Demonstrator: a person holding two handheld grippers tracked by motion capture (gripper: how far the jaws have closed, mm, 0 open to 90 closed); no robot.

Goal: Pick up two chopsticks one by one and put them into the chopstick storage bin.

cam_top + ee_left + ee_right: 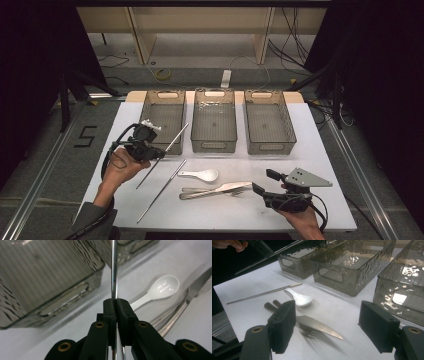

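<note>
Near the front edge of the white tabletop (pixel 310 150), the right gripper (pixel 265 182) has its black fingers wide open and holds nothing. Just left of it lie a steel knife (pixel 220 188), a fork (pixel 212 193) and a glossy white spoon (pixel 200 174). The left gripper (pixel 159 154) has its fingers closed on a thin metal chopstick (pixel 175 137), lifted beside the left ribbed grey bin (pixel 162 117). A second chopstick (pixel 161 191) lies flat on the tabletop.

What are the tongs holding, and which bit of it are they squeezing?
The left tongs pinch a metal chopstick partway along its thin shaft, lifted near the left bin. The right tongs are open and hold nothing.
</note>
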